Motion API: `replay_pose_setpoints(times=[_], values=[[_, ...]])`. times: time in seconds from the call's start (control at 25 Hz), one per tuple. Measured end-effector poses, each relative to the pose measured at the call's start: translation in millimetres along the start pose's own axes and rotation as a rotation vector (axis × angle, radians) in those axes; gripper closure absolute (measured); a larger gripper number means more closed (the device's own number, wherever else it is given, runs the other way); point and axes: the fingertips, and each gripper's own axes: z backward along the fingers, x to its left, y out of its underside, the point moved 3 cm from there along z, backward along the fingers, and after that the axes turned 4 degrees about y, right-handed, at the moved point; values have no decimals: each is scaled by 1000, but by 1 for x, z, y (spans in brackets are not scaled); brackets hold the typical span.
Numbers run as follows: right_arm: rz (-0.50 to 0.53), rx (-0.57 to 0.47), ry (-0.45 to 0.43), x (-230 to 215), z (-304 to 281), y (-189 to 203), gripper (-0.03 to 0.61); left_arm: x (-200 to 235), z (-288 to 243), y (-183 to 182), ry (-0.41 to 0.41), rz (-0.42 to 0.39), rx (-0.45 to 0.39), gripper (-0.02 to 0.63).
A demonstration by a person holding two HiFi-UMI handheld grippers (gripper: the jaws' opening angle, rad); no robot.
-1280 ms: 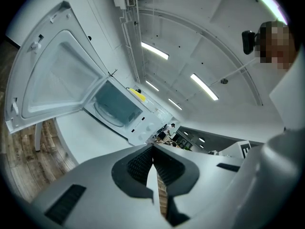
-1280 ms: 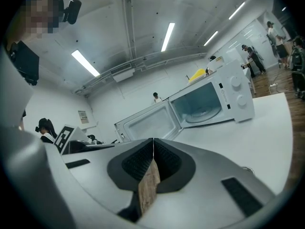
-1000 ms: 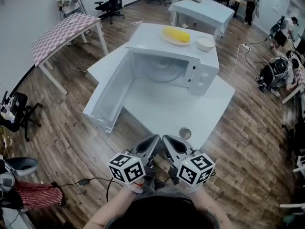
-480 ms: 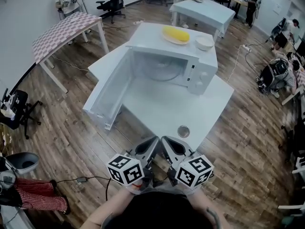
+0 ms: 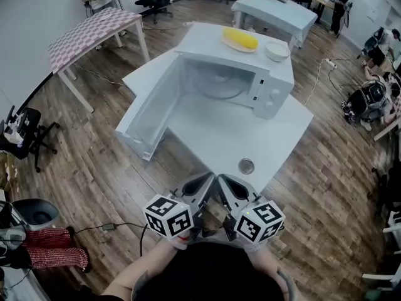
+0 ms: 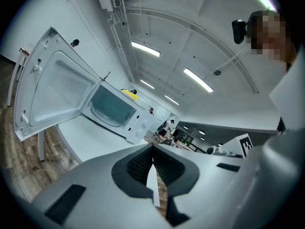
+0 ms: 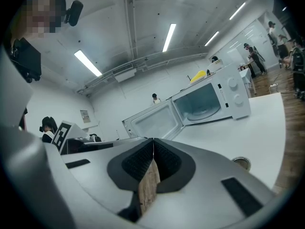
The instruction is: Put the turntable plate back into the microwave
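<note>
The white microwave [image 5: 250, 74] stands on a white table [image 5: 207, 137] with its door [image 5: 150, 111] swung wide open to the left. A glass turntable plate [image 5: 219, 83] lies inside the cavity, also seen in the left gripper view [image 6: 107, 116] and the right gripper view [image 7: 202, 112]. My left gripper [image 5: 199, 187] and right gripper [image 5: 227, 187] hover side by side over the floor just off the table's near corner, close to my body. Both are shut with nothing between the pads [image 6: 143, 163] [image 7: 164, 161].
A small round metal disc [image 5: 246, 165] lies near the table's front corner. On top of the microwave sit a plate with a yellow item [image 5: 240, 39] and a white bowl [image 5: 277, 51]. A checkered table [image 5: 94, 30], another white table [image 5: 276, 11], chairs and people stand around.
The head view has shifted slightly, so the microwave sits a little higher and further right. Both grippers stay shut and side by side.
</note>
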Motion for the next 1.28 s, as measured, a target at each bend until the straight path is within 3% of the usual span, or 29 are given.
replay_pose_setpoints(times=[0.72, 1.28], values=[[36, 16, 37, 11, 1, 22, 557, 7, 17, 12, -31, -44, 43, 600], [36, 41, 9, 22, -4, 33, 556, 15, 35, 16, -77, -41, 26, 601]])
